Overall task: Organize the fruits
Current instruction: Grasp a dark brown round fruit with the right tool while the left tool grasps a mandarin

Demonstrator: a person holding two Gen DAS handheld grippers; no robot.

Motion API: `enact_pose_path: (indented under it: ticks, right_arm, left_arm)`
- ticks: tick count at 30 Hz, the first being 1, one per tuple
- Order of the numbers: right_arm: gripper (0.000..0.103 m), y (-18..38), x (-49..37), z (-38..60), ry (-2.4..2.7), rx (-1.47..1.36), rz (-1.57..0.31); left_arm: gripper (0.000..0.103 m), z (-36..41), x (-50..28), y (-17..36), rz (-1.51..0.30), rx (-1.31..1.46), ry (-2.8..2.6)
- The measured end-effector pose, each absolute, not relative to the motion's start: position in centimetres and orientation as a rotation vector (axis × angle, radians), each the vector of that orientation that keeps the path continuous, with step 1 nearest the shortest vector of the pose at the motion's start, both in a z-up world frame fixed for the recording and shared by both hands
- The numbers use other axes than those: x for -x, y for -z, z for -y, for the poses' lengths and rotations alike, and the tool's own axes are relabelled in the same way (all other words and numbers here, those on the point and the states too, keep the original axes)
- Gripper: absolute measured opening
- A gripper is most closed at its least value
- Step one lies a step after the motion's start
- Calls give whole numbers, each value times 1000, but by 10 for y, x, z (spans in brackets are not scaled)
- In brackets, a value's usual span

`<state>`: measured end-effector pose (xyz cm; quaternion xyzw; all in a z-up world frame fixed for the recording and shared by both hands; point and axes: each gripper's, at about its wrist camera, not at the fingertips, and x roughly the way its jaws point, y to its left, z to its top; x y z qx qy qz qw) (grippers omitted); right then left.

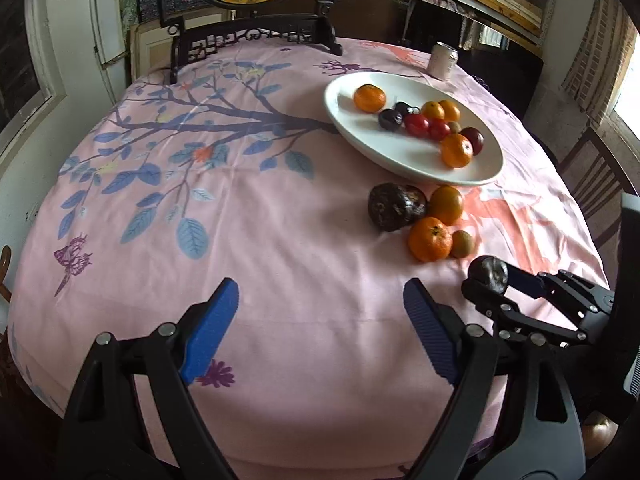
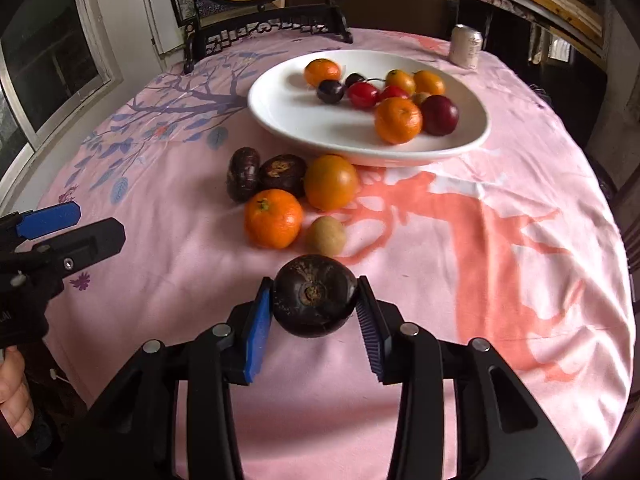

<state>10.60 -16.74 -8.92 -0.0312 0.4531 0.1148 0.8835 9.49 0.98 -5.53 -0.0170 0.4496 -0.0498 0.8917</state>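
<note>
A pink-clothed table [image 2: 500,280] carries a white bowl [image 2: 280,116], a can [image 2: 466,46] and loose fruit [image 2: 273,218] (two tangerines included).

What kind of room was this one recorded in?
Probably a home dining room: a round table under a pink floral cloth, a white fruit dish, a carved wooden stand with a round picture and a wooden chair.

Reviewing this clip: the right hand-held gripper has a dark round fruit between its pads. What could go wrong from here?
1. The dark round fruit is smooth and pinched only at its sides by the right hand-held gripper; it may slip out or roll.
2. The white plate is already crowded on its right half; a dropped fruit could knock the tangerine about.
3. The loose brown fruit lies directly ahead and could be bumped.
</note>
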Motion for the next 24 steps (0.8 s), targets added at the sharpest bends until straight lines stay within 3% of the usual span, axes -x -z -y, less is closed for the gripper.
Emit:
enact_pose_path:
  ticks: [16,19,22,24]
  right_arm:
    - [42,91,-76,263,-209,-126,-927]
    - [42,94,-77,266,-219,-140,-935]
    - [42,94,-77,266,-223,-146,-936]
    - [42,91,-76,265,-226,-145,-931]
  left_arm:
    - [78,78,-145,104,-1030,-77,88]
    - [69,84,-154,103,-1018,-72,92]
    - [44,88,-159,100,-1003,-72,107]
    - [38,87,-158,99,-1008,-59,118]
